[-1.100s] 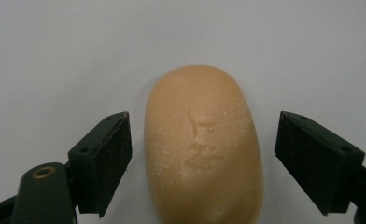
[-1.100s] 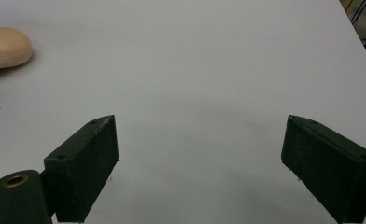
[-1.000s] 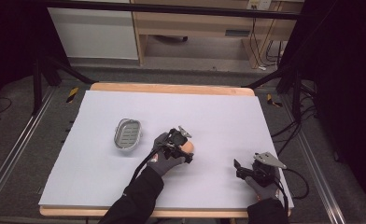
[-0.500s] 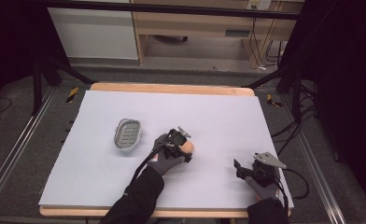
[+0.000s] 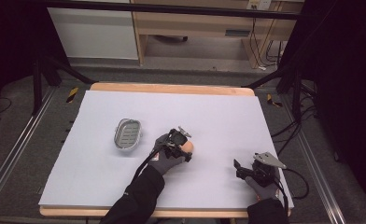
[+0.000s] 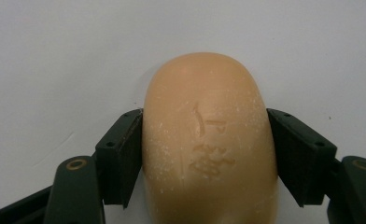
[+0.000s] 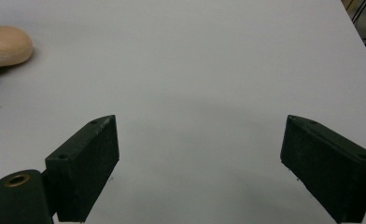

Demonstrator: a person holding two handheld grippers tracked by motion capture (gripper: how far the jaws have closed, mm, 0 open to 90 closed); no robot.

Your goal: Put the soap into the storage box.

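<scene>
A peach-coloured bar of soap [image 6: 209, 140] with a stamped mark sits between the jaws of my left gripper [image 6: 207, 122], which is shut on its two long sides. In the high view this gripper [image 5: 183, 141] and the soap [image 5: 189, 148] are low over the white sheet, just left of the table's middle. A grey metal soap dish [image 5: 127, 133] lies to their left, apart from them. My right gripper [image 5: 240, 168] rests near the front right, and its jaws [image 7: 200, 122] stand wide open with nothing between them. The soap [image 7: 6, 44] also shows at the far left of the right gripper view.
A white sheet [image 5: 218, 116] covers the wooden table [image 5: 172, 88]. Black frame legs [image 5: 36, 79] and cables [image 5: 293, 126] stand around the table on the floor. A wooden cabinet [image 5: 195, 23] is behind it.
</scene>
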